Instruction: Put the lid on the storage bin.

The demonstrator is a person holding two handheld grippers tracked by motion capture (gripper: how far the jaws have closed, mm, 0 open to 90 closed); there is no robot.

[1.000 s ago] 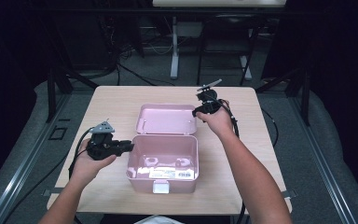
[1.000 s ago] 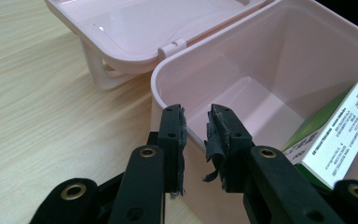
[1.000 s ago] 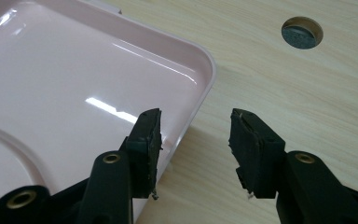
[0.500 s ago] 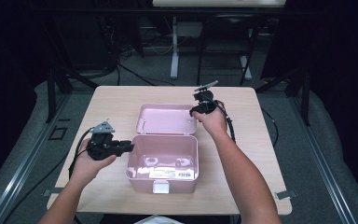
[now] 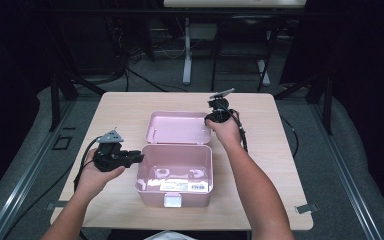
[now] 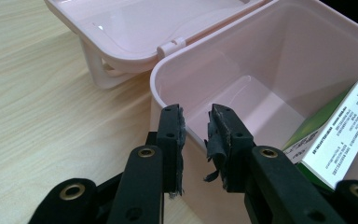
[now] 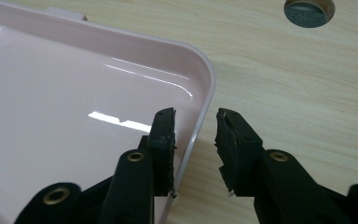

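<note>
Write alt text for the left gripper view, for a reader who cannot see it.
The left hand-held gripper has its two black jaws open astride the near wall of an open pink box, one jaw outside and one inside. A green and white carton with a barcode lies inside the box at the right. The box's lid lies open behind it on a wooden table.

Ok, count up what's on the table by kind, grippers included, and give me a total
Pink boxes: 1, its lid open
Green-and-white cartons: 1, inside the box
Grippers: 2, left gripper and right gripper
Total: 4
</note>
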